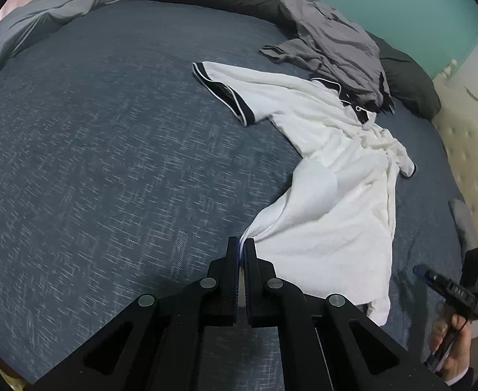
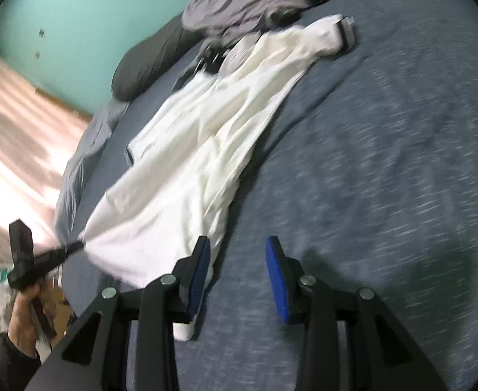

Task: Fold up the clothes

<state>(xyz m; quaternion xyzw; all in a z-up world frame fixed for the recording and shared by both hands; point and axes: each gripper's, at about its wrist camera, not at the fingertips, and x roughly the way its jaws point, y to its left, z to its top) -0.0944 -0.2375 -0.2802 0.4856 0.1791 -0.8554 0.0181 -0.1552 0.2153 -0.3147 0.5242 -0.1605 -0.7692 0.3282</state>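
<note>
left wrist view: left gripper [image 1: 241, 244] is clamped on the hem corner of the white shirt [image 1: 330, 176], which stretches toward 1 o'clock across the blue bed [image 1: 108, 150]. right gripper [image 2: 239, 247] jaws stand apart, gripping nothing, with the shirt's edge at 9 o'clock.

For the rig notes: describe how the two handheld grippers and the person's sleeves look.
Both the left gripper and the right gripper are matte black, with angular linkage arms joined by round silver pivot pins. The fingers carry bright blue pads. A small green light glows on the right unit's body. A dark sleeve covers the left wrist.
</note>
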